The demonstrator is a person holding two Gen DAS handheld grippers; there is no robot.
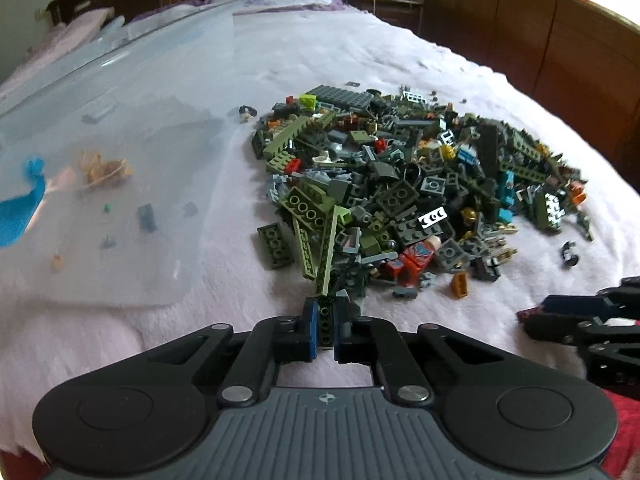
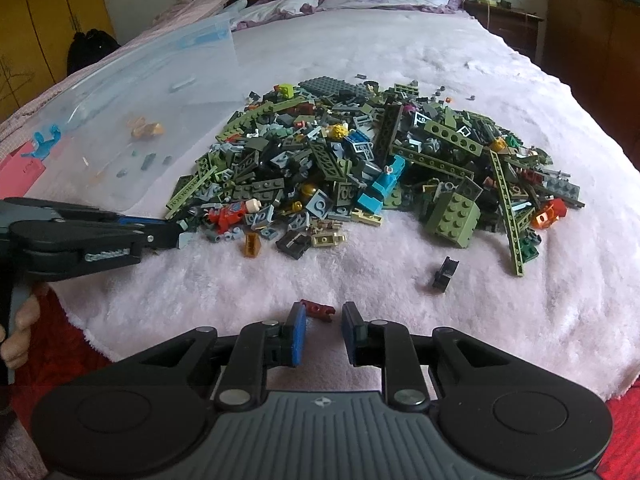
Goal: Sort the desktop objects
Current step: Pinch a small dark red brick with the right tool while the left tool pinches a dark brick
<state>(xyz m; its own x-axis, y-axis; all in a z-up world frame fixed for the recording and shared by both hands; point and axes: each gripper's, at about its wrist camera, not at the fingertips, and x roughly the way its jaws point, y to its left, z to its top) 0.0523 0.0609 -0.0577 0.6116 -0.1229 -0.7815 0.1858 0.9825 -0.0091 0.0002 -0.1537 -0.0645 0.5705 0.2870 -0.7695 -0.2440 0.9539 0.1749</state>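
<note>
A big pile of mostly green and grey toy bricks (image 1: 400, 184) lies on the pale pink blanket; it also shows in the right wrist view (image 2: 360, 168). My left gripper (image 1: 325, 320) is shut on a long dark green beam (image 1: 326, 280) at the pile's near edge; it also shows in the right wrist view (image 2: 172, 232). My right gripper (image 2: 323, 320) is open, with a small dark red piece (image 2: 318, 310) lying between its fingertips; it also shows in the left wrist view (image 1: 528, 314).
A clear plastic bin (image 1: 120, 152) lies to the left of the pile with a few small pieces and a blue figure inside; it also shows in the right wrist view (image 2: 132, 128). A loose black piece (image 2: 444, 272) lies near my right gripper. Pillows and wooden furniture stand behind.
</note>
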